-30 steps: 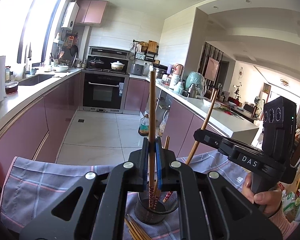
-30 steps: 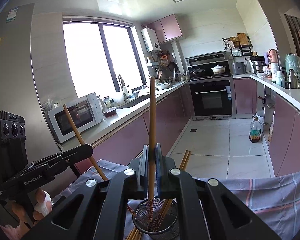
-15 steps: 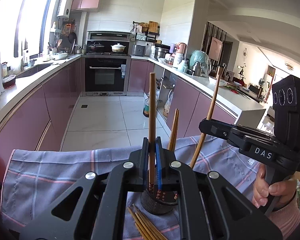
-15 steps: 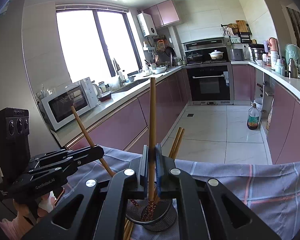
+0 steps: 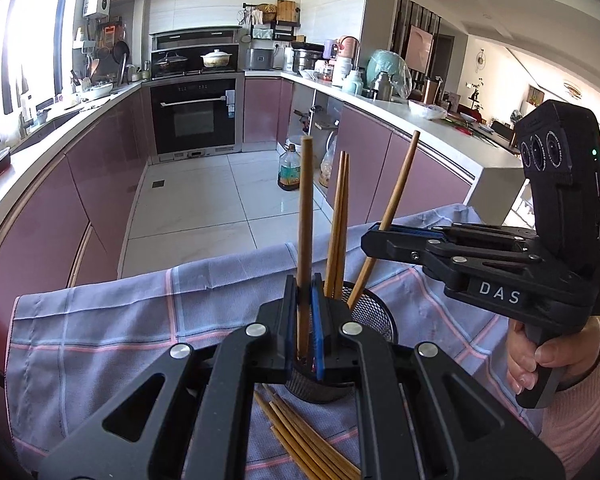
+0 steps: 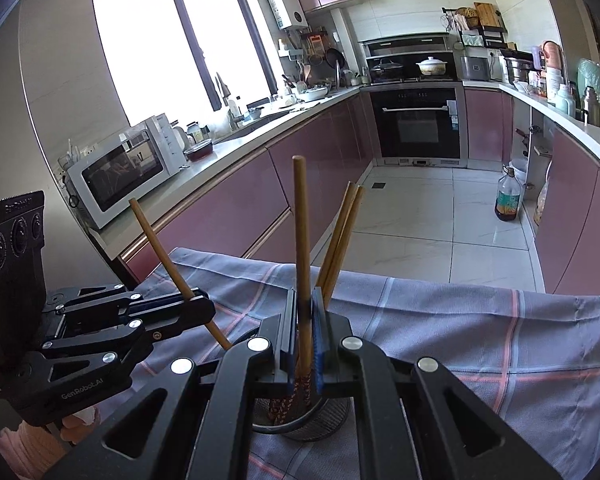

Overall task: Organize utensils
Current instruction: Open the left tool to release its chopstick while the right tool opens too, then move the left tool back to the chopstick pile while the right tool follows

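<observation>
A kitchen with mauve cabinet fronts and pale floor tiles lies behind a surface draped in a lavender checked cloth with pink lines [image 5: 112, 320]. On the cloth, back from its far edge, stands a black wire-mesh cup [image 5: 374, 314]; its base is hidden behind the gripper frames in both views. Two brown wooden chopsticks [image 5: 338, 224] lean together inside it.

The left gripper [image 5: 305, 322] has its blue-padded jaws pinched nearly closed on an upright wooden chopstick [image 5: 305, 220], whose lower end drops toward the cup's mouth (whether it touches the bottom cannot be made out). The right gripper [image 6: 305, 336] likewise clamps a vertical wooden chopstick with a red patterned tip [image 6: 302, 240], that tip reaching into the cup.

A loose bundle of wooden chopsticks [image 5: 300, 440] lies flat on the cloth beside the cup on the near side, partly covered by the left gripper's frame and cut off at the bottom of the picture.
</observation>
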Demonstrator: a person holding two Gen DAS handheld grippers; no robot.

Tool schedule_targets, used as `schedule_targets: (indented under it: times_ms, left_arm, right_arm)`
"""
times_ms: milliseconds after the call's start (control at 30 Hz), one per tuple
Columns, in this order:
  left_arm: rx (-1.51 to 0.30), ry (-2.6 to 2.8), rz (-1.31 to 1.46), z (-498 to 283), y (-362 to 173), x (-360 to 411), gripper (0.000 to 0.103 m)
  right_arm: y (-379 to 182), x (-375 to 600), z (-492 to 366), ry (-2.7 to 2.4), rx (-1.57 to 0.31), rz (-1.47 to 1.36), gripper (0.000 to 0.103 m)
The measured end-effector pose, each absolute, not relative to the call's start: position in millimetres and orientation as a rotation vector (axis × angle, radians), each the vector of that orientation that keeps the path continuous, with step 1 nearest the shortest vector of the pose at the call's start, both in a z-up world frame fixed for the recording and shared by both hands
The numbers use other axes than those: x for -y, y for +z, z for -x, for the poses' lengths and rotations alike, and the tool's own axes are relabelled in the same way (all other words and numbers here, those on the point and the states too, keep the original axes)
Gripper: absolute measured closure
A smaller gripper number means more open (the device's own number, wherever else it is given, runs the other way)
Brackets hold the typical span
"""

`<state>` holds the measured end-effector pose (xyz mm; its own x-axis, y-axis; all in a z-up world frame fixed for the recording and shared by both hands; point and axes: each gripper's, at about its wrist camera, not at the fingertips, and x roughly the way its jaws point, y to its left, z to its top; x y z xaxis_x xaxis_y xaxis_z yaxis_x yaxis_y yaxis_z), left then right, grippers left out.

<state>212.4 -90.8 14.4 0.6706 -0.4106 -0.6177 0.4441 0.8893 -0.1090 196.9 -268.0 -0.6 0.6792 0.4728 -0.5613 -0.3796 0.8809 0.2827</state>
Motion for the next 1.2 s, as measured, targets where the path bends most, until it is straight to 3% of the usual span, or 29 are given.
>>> schedule_targets:
  times_ms: [133,267,467,700,867,1200]
  left_arm:
    - [-0.690,-0.466,-0.032,-223.5,8.5,90.5,0.095]
    - [-0.696,-0.447,0.000,-231.9,3.2,87.6,0.091]
    - [-0.687,-0.426,0.020,-227.3,-5.7,76.7,0.088]
    - [-0.651,-0.375,0.044,-210.1,-11.1,52.2,0.083]
    - [-0.634,-0.339,0.032,-190.0,-16.7,32.5,0.077]
    - [-0.733,-0.357,-0.020,-145.3,-64.7,16.9,0.074]
  right_arm:
    - [-3.4,269.0,-203.1,0.458,-0.676,-0.170,0.094]
    - [-3.4,271.0,-206.0,0.442,-0.672,-0.192,0.084]
    - [-2.3,271.9,-202.8,0.406,-0.652,-0.189,0.082]
    - [-1.9,281.1,-196.3,0.382,-0.638,-0.198,0.070]
    - [-2.9,289.9,-180.8,0.380,-0.625,-0.198,0.069]
    - [-20.0,278.0,-110.2,0.506,-0.637,-0.097,0.069]
